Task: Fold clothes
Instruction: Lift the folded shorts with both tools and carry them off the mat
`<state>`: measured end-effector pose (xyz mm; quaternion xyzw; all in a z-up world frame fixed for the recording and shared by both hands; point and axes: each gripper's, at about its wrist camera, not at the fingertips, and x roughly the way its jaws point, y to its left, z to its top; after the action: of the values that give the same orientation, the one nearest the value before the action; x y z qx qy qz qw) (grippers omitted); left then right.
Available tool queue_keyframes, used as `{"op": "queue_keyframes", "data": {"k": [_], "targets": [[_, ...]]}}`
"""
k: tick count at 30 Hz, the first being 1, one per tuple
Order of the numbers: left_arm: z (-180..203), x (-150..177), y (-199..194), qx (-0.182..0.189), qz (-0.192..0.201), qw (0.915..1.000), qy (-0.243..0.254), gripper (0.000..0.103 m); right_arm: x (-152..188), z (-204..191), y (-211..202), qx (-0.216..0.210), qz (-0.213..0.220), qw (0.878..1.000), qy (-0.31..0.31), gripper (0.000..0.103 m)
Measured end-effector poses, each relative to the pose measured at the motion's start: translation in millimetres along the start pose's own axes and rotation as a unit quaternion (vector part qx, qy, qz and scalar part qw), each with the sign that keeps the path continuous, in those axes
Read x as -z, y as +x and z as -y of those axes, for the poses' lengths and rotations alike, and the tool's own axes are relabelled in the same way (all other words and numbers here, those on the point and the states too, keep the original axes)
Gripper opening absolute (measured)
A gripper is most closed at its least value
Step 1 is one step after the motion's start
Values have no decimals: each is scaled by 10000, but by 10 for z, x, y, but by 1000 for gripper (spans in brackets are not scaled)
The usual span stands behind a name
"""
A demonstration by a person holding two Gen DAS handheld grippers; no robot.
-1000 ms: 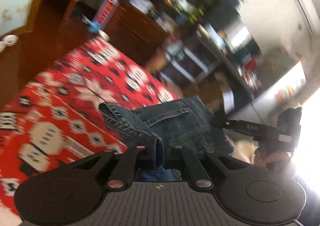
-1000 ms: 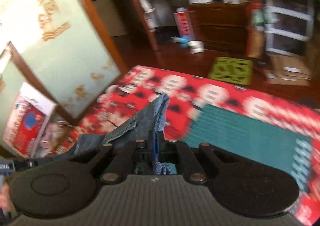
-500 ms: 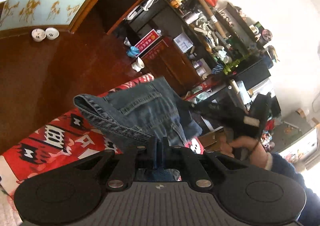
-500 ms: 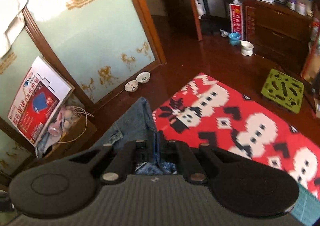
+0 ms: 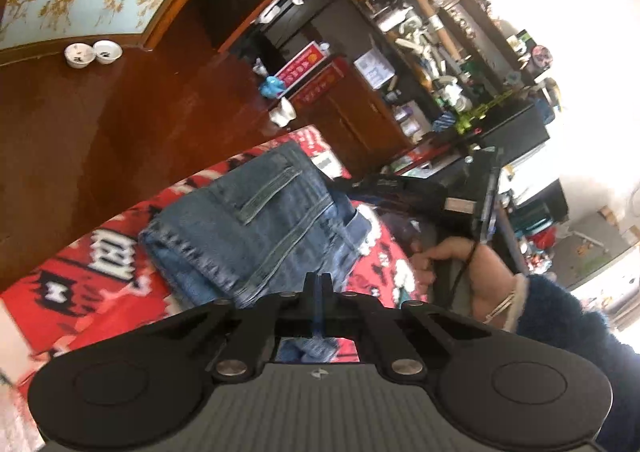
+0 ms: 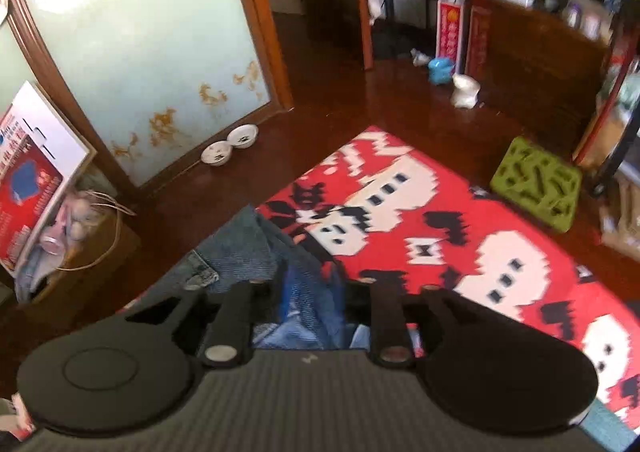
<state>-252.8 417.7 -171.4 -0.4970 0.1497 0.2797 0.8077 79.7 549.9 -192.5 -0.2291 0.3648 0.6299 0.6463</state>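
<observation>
1. Blue denim jeans (image 5: 256, 228), already doubled over in layers, lie on the red rug with white-and-black block pattern (image 5: 100, 292), which covers part of the dark wooden floor (image 5: 100, 124).
2. Left wrist view: the jeans run from the left gripper (image 5: 317, 284) toward 11 o'clock; the long axis of the bundle follows that same line, with the folded edge at 9 o'clock and a flat pocket welt on top.
3. Left gripper: jaws drawn together to a thin slit, denim showing just beyond the tips and below them. It reads as pinched on the near hem, though the fabric between the pads is hard to make out.
4. Right wrist view: the right gripper (image 6: 310, 292) has its jaws spread apart, with a bunch of denim (image 6: 256, 252) sitting loose in the gap and running out toward 11 o'clock. No clamp on the cloth is visible.
5. The person's hand (image 5: 460, 264) on the right gripper's handle sits at 3 o'clock of the jeans in the left view, beside the bundle's far side.
6. Judgement: both grippers are at the cloth; the left has the surer hold.
</observation>
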Motion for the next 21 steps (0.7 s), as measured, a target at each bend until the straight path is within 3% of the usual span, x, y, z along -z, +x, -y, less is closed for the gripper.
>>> {"op": "queue_keyframes", "data": {"k": [6,11,13,15,21], "targets": [[-123,98,-49,-161,-291,9994,26,1,327,-1,-594,-189,174,9997,51,34],[-117,156,-103,-271,-438,9985,194,6,971,-204,-1152,-272,238,9991,-223,39],[-101,186,-112,-302,-536,9976,315,10,1189,-311,-1241,-287,236,9988,-331,40],[-107,230,-102,-303,-666,9967,349,29,1397,-416,-1319,-304,235,9984,-423,40],[-194,350,76,-423,-1169,9917,332,37,2023,-730,-1555,-354,232,9966,-701,43]]}}
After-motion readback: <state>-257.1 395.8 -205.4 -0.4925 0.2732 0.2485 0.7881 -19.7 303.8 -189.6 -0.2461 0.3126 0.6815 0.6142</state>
